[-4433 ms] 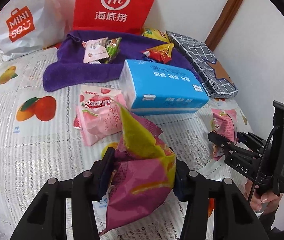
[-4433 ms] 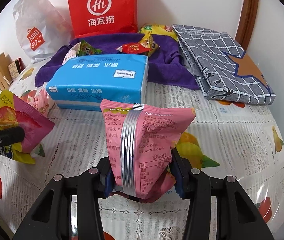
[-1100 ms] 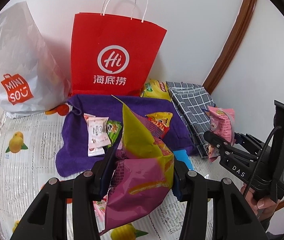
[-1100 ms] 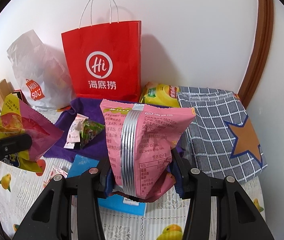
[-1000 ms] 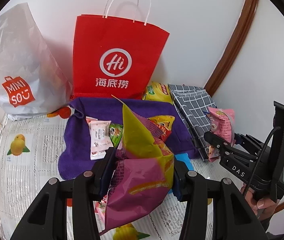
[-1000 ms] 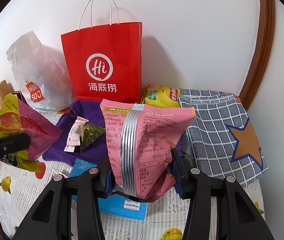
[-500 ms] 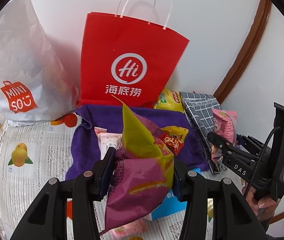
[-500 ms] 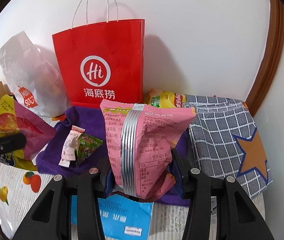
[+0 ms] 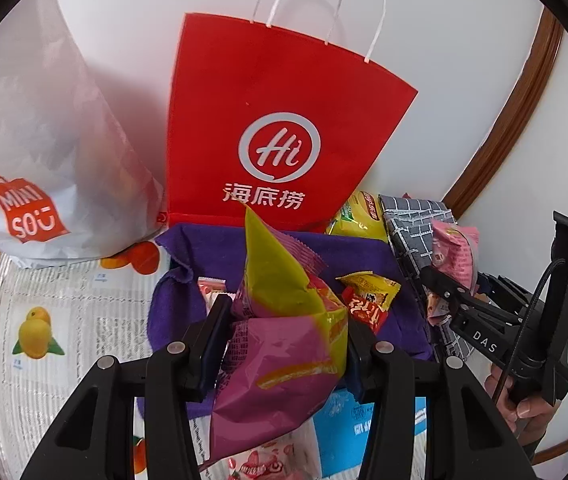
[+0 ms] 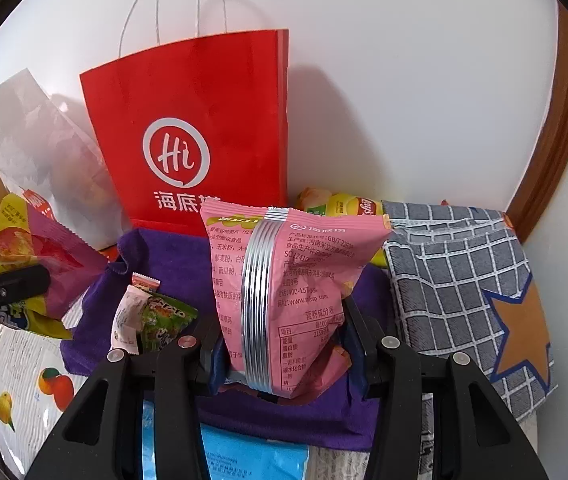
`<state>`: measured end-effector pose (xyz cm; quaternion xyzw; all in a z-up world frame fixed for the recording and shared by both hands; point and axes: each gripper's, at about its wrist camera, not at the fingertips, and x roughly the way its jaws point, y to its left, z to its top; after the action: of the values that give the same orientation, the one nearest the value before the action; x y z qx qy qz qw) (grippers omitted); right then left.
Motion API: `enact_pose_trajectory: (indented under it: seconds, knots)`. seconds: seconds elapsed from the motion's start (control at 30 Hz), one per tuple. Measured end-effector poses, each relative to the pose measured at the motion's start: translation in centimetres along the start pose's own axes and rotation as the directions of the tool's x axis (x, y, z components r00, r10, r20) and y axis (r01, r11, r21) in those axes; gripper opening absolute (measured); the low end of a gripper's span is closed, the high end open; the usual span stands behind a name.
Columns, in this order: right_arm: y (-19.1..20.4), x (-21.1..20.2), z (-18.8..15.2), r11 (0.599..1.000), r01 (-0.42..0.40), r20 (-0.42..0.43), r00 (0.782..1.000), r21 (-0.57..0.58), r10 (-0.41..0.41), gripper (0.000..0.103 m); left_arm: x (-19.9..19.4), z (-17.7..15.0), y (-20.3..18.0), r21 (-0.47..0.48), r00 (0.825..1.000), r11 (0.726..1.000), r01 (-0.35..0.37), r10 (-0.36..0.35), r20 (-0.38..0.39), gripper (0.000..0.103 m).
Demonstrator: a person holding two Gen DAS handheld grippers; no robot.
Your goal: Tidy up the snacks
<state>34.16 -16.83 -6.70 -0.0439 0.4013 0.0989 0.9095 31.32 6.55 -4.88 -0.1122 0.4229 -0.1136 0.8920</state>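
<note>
Pinching low, my right gripper [image 10: 284, 354] clamps the puffy pink foil snack packet [image 10: 288, 288] (light, crushable); my left gripper [image 9: 284, 344] grips the crinkly magenta-and-yellow snack bag [image 9: 284, 320].

Glossy foil snack packet [image 10: 288, 300], matt red paper bag [image 9: 279, 132], purple cloth [image 9: 203, 248]

White wall [image 9: 424, 20], curved brown wooden trim [image 9: 512, 120]
</note>
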Motion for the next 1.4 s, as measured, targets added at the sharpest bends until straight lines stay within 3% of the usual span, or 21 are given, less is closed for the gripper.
enact_pose_trajectory:
  seconds: [0.5, 0.87, 1.4]
  knots:
    - [-1.2, 4.4, -0.8, 1.0, -0.007, -0.071, 0.997, 0.011, 0.007, 0.047, 5.8, 0.6, -0.7, 0.015, 0.998, 1.0, 0.004, -0.003, -0.068, 0.046]
    - [-1.0, 6.1, -1.4, 1.0, -0.001, -0.106, 0.994, -0.002, 0.001, 0.047, 6.7, 0.7, 0.5, -0.029, 0.996, 0.999, 0.021, -0.023, -0.089, 0.046]
    - [-1.0, 7.7, -1.9, 1.0, -0.001, -0.153, 0.988, -0.011, -0.001, 0.047, 8.3, 0.2, -0.1, -0.02, 0.991, 1.0, 0.022, -0.024, -0.132, 0.046]
